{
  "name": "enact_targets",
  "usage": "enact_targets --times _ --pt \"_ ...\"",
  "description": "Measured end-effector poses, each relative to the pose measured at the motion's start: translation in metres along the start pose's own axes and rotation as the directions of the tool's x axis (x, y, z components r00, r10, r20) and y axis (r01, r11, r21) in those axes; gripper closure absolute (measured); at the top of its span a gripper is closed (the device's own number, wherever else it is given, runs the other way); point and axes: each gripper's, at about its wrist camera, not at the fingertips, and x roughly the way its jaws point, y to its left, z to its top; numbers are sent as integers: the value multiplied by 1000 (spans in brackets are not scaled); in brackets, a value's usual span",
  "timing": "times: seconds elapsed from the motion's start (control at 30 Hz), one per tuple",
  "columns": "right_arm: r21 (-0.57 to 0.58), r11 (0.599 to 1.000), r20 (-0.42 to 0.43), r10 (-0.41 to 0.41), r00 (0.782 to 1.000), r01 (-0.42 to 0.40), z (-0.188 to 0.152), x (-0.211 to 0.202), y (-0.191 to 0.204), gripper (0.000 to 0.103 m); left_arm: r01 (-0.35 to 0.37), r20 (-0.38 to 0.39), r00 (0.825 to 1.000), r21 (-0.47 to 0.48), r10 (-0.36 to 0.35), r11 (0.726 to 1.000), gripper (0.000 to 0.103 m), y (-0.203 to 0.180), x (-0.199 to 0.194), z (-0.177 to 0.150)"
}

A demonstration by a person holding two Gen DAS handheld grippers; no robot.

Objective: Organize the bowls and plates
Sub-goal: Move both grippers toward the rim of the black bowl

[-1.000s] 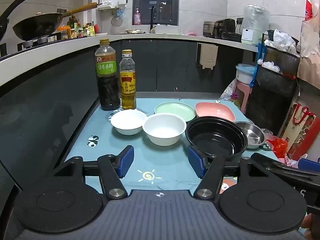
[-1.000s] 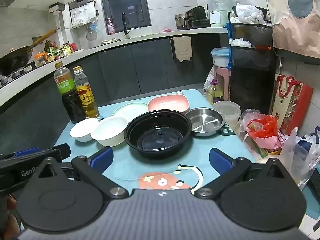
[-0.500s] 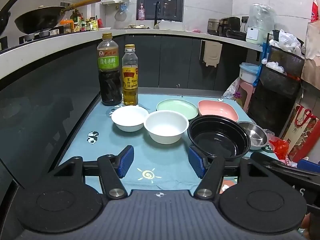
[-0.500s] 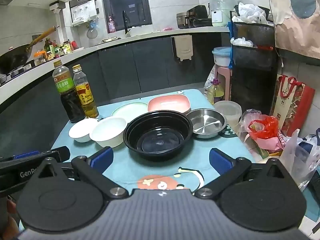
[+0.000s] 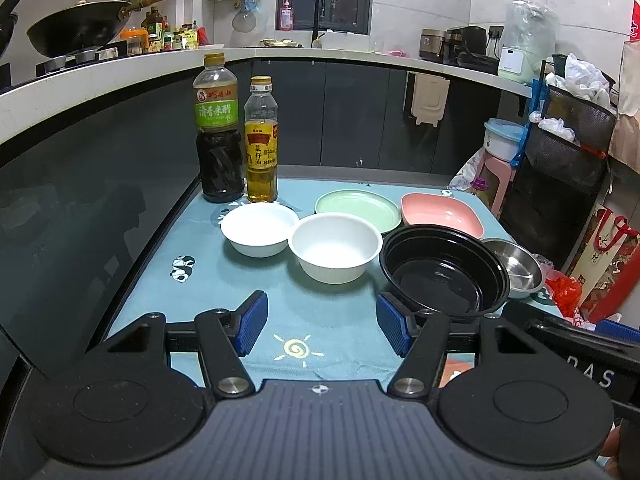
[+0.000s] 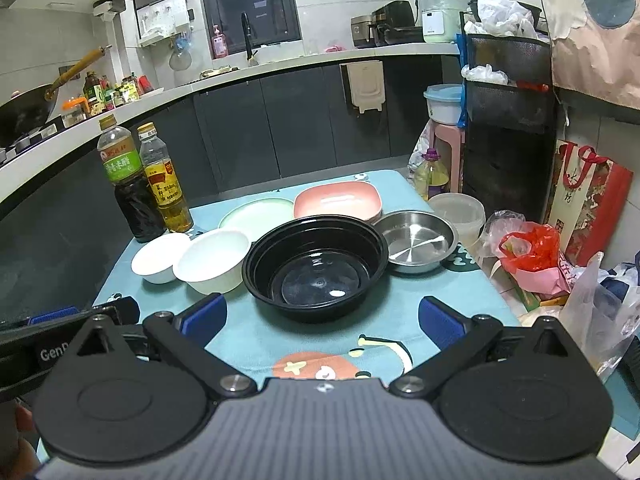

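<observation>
In the left wrist view, the scene has slid slightly lower and nearer over the last second: the two bottles and the crockery sit a touch closer to us, so we judge that we are easing forward and tilting up rather than reaching. Our left gripper (image 5: 322, 322) hangs wide and empty above the near edge of the desk (image 5: 280, 304), over the little sun print. Ahead lie the smaller white bowl (image 5: 259, 229), touching or almost touching the larger white bowl (image 5: 335, 246), with the black plastic bowl (image 5: 444, 271) just to their right, the steel bowl (image 5: 516, 267) tucked behind its far rim, and the green plate (image 5: 358, 208) and pink dish (image 5: 440, 213) at the back. None of these has shifted on the cloth. In the right wrist view, the change is equally small: the dishes have crept a little nearer, nothing more. Our right gripper (image 6: 322, 320) is spread wide, holding nothing, with the black plastic bowl directly beyond its gap and the steel bowl just beside that. The vinegar bottle (image 6: 130, 184) and oil bottle (image 6: 166, 184) stand upright at the far left. We read this as the approach only: no piece is stacked yet, and the sorting has not begun.
</observation>
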Motion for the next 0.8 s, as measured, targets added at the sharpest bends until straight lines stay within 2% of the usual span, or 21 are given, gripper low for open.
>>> enact_targets --times 0.8 --pt "32 999 -57 -9 998 11 5 29 -9 41 -8 -57 998 8 9 1000 45 -4 34 3"
